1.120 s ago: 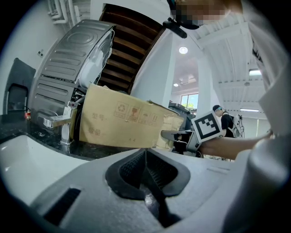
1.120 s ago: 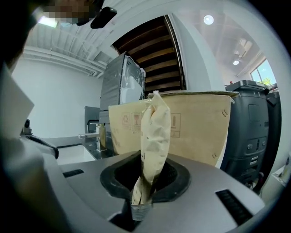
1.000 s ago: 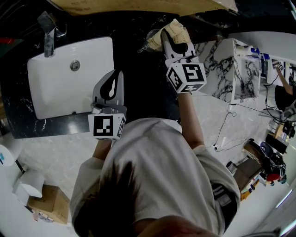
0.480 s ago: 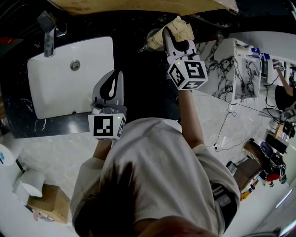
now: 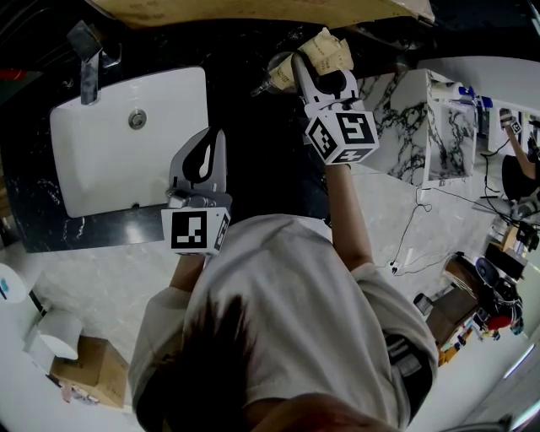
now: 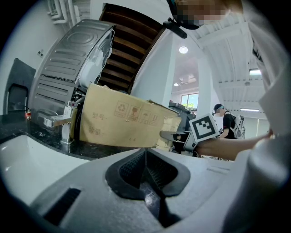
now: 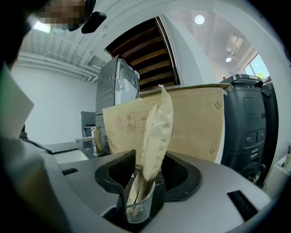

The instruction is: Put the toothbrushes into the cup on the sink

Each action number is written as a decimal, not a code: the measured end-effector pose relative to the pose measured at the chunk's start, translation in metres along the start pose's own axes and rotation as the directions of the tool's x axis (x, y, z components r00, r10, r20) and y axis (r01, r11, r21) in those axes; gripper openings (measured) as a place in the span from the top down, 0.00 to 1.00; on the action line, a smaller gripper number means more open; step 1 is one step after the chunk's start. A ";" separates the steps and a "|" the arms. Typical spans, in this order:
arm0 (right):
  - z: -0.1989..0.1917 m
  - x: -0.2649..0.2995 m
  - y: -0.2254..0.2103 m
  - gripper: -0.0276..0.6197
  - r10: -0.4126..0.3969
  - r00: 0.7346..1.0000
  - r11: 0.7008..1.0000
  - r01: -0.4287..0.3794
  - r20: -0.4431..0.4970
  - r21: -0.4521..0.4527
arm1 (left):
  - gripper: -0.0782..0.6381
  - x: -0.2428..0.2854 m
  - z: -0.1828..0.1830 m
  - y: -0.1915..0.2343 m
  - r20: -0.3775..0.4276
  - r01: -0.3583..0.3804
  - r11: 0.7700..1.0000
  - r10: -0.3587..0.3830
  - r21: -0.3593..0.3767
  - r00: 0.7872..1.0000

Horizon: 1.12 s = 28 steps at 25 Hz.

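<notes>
A cardboard sheet [image 5: 253, 10] walls the back, while the basin [image 5: 126, 169] lies open.

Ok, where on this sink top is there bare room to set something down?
The black counter between the sink basin and the cup is bare at the back; the left claw hovers over its front. The basin is bare too. Crowded: the back corner, where the right claw, its jaws just opening, flanks the wrapped toothbrushes in the cup.

Right hand-held gripper [image 5: 314, 74] just opened round cup [image 7: 138, 208]; left one [image 5: 218, 139] closed.
</notes>
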State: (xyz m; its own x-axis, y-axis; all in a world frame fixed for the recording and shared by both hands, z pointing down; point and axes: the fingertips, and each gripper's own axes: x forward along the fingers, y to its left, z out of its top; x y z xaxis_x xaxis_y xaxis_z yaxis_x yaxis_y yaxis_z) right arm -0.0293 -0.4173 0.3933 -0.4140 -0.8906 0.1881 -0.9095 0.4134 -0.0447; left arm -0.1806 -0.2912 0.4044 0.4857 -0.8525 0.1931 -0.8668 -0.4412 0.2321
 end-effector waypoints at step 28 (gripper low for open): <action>0.000 -0.007 0.002 0.65 0.012 1.000 0.999 -0.011 -0.012 0.030 | 0.86 -0.004 0.006 -0.006 0.015 0.011 1.000 -0.011 0.010 1.000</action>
State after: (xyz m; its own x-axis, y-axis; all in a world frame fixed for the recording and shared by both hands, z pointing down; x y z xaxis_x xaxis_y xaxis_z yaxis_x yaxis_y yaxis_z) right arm -0.0281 -0.4107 0.3917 -0.4241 -0.8833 0.1997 -0.9055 0.4176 -0.0758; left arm -0.1780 -0.2872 0.3967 0.4937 -0.8515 0.1766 -0.8625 -0.4534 0.2246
